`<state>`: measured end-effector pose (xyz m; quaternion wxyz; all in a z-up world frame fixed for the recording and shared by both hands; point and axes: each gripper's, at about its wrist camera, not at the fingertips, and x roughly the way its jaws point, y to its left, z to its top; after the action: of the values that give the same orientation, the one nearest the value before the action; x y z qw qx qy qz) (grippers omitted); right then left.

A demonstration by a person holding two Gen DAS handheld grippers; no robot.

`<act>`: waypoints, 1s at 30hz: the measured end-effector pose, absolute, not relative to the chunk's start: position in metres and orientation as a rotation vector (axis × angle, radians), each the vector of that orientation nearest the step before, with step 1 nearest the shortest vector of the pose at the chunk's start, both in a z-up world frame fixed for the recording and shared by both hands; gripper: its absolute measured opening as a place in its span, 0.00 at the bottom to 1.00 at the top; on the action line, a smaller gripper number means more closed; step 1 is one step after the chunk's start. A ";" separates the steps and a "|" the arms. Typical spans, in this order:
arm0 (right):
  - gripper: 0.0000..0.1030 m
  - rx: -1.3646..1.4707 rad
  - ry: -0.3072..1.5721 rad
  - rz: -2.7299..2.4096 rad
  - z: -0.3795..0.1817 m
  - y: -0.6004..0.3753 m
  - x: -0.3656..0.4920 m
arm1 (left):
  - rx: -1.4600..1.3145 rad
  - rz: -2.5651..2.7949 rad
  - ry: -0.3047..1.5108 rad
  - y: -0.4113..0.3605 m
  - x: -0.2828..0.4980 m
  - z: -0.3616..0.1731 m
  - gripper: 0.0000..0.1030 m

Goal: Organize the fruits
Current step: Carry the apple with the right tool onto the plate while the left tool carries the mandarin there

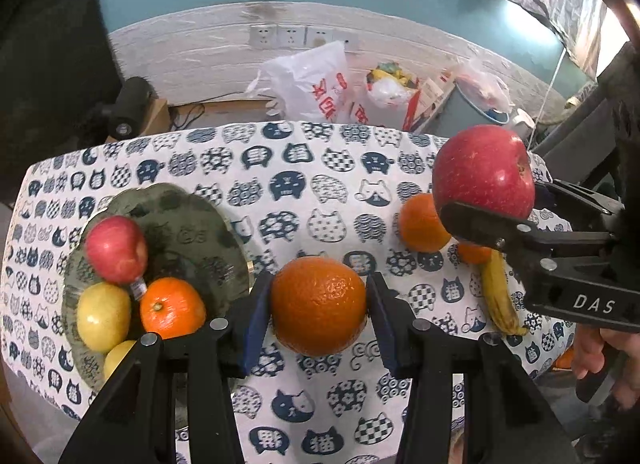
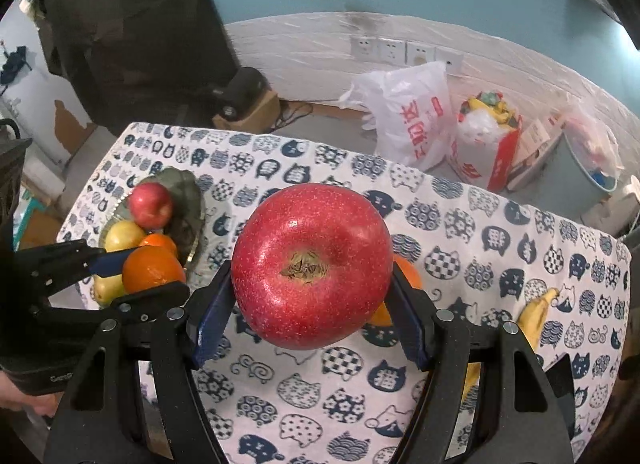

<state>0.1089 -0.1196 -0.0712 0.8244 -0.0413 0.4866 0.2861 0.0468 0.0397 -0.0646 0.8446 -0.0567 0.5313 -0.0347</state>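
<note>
Two fruits are off the table at once. I have the left gripper [image 1: 319, 304] clamped on an orange [image 1: 319, 306], its blue pads pressing the fruit on both sides, and the orange hangs above the cat-print tablecloth [image 1: 320, 192] just right of the green plate [image 1: 188, 224]. I have the right gripper [image 2: 312, 296] spread wide around a big red apple [image 2: 312, 268], pads against its flanks, the apple's dimpled end facing the camera; it is lifted over the middle of the cloth.

On the plate, at the left side of the table, I see a smaller red apple [image 1: 116, 250] at the far edge, a mandarin [image 1: 173, 307] nearer me, and two yellow fruits [image 1: 103, 316] beside them, all touching one another.

On the right part of the cloth, below the raised apple, lie two more oranges [image 1: 422, 222] close together, partly hidden by the right tongs, and a banana [image 1: 498, 296] near the right edge. A hand [image 1: 600, 360] holds the right gripper's handle at the near right.

Beyond the table's far edge, white plastic bags [image 1: 312, 84] sit on the floor against the wall.
</note>
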 end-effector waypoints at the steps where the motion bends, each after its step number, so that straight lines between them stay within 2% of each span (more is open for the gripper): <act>1: 0.70 -0.088 1.033 0.616 -0.070 -0.115 0.108 | -0.125 -0.064 1.121 0.045 0.044 -0.064 0.47; 11: 0.70 -0.118 1.040 0.695 -0.072 -0.068 0.101 | -0.188 0.020 1.140 0.093 0.023 -0.073 0.47; 30: 0.70 -0.156 1.098 0.822 -0.093 0.026 0.099 | -0.292 0.090 1.253 0.141 -0.002 -0.123 0.47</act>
<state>0.0994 0.0259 -0.0932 0.7712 -0.0720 0.5063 0.3792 -0.0019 0.1409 -0.1230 0.7992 -0.1360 0.5840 0.0417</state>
